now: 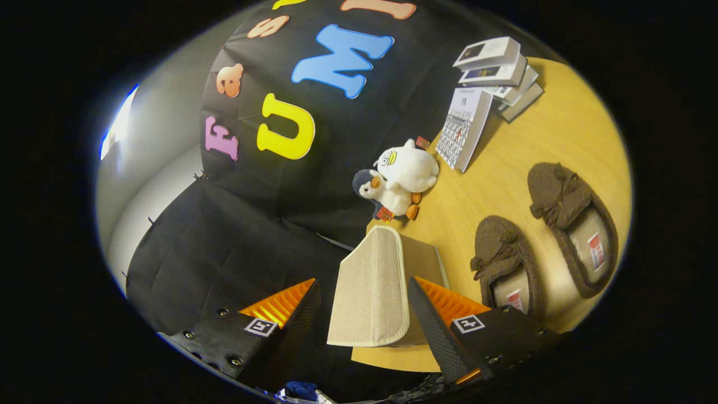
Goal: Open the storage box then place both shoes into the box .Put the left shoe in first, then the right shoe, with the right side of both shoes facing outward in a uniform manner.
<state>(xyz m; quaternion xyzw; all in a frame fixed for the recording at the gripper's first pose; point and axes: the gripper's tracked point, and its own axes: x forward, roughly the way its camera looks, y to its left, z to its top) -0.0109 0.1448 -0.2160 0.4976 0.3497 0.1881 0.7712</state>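
Claw: two black fingers with orange ribbed backs, each bearing a small square marker tag. Jaws stand wide apart. The beige flap sits in the gap between them; whether either finger touches it cannot be told, and both do not visibly press on it.

Storage box: beige fabric, standing at the near corner of the worktop, just ahead of the fingers. Its lid flap, woven-textured with a lighter bound edge, is raised and shows its broad face between the fingers. The box body shows as a tan panel behind the flap, beside the right finger.

Shoes, pair: brown fuzzy slippers with bow ties at the toe and pale lining with a small red-and-white label inside. Nearer shoe lies on the worktop just beside the box. Farther shoe lies beside the first, apart from it, with bare wood between. Both point the same way, toes toward the booth's wall.

Plush toys: white plush lying over a grey-and-white penguin plush, at the worktop's edge against the black cloth, beyond the box.

Books: stack of books at the far end of the worktop, with one patterned book leaning against it.

Worktop: yellow wood grain.
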